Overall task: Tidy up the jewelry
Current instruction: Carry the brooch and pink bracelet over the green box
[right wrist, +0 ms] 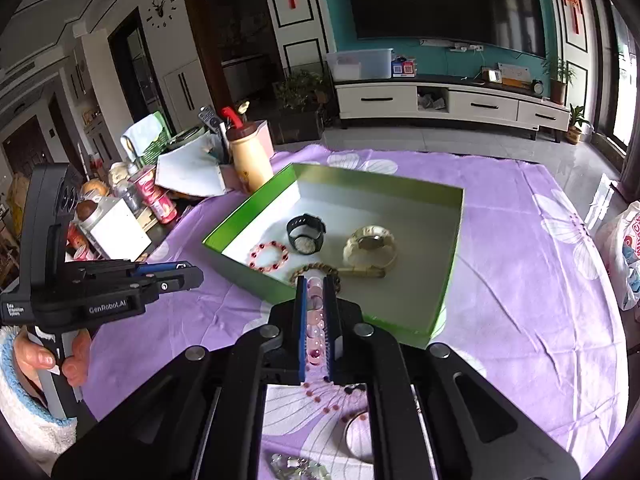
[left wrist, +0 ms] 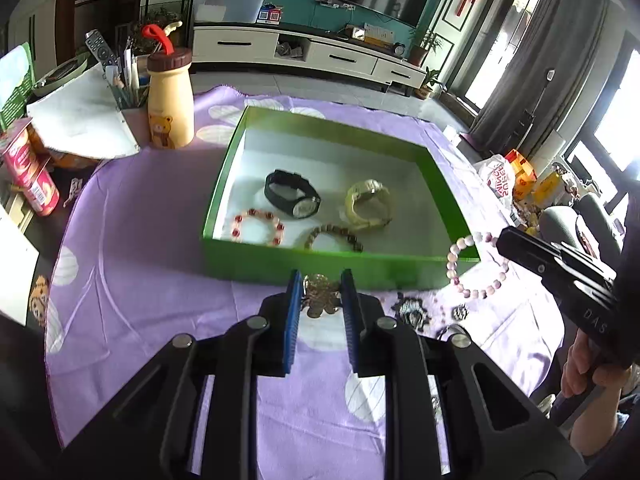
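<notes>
A green box [left wrist: 280, 258] [right wrist: 256, 278] on the purple cloth holds a black watch [left wrist: 292, 194] [right wrist: 306, 234], a cream watch [left wrist: 368, 204] [right wrist: 370, 250], a red bead bracelet [left wrist: 258, 227] [right wrist: 269, 256] and a brown bead bracelet [left wrist: 334, 236] [right wrist: 316, 270]. My right gripper [right wrist: 315, 320] is shut on a pink bead bracelet [left wrist: 476, 266] [right wrist: 315, 322], held above the box's near right corner. My left gripper [left wrist: 322, 304] is open around a gold brooch [left wrist: 320, 294] lying on the cloth just before the box.
A silver brooch [left wrist: 412, 308] and small pieces [left wrist: 460, 312] lie on the cloth right of the gold brooch. A cream bottle [left wrist: 170, 100], cans [left wrist: 34, 176] and papers stand at the left. A plastic bag [left wrist: 500, 176] sits at the right.
</notes>
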### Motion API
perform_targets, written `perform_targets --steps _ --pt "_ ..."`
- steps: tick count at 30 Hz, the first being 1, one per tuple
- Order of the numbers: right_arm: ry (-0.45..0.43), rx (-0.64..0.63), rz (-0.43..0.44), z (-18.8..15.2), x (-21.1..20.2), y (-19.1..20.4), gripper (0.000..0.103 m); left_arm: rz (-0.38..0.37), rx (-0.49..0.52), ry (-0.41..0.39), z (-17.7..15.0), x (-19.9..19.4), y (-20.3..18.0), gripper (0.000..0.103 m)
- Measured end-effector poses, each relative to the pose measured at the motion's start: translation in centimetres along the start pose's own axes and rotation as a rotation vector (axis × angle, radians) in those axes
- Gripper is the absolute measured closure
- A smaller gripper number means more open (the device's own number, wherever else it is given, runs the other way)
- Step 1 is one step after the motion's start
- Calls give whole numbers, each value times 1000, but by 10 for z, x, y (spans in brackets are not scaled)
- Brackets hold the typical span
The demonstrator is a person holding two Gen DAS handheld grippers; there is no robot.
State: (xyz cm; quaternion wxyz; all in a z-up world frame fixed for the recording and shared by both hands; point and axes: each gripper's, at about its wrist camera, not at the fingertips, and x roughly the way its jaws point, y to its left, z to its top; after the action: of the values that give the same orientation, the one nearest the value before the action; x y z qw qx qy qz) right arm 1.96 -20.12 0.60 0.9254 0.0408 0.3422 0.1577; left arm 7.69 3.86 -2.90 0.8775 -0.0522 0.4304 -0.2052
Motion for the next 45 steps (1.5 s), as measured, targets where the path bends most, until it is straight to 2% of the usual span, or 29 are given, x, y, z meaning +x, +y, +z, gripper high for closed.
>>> perform_targets --steps 16,28,45 --pt "-34 63 -38 39 27 -42 96 -30 -101 60 79 58 18 84" --pt "-10 89 -78 53 61 -70 96 44 -144 100 110 113 32 84" --pt "71 93 -122 54 110 -90 96 119 -124 152 139 174 32 84"
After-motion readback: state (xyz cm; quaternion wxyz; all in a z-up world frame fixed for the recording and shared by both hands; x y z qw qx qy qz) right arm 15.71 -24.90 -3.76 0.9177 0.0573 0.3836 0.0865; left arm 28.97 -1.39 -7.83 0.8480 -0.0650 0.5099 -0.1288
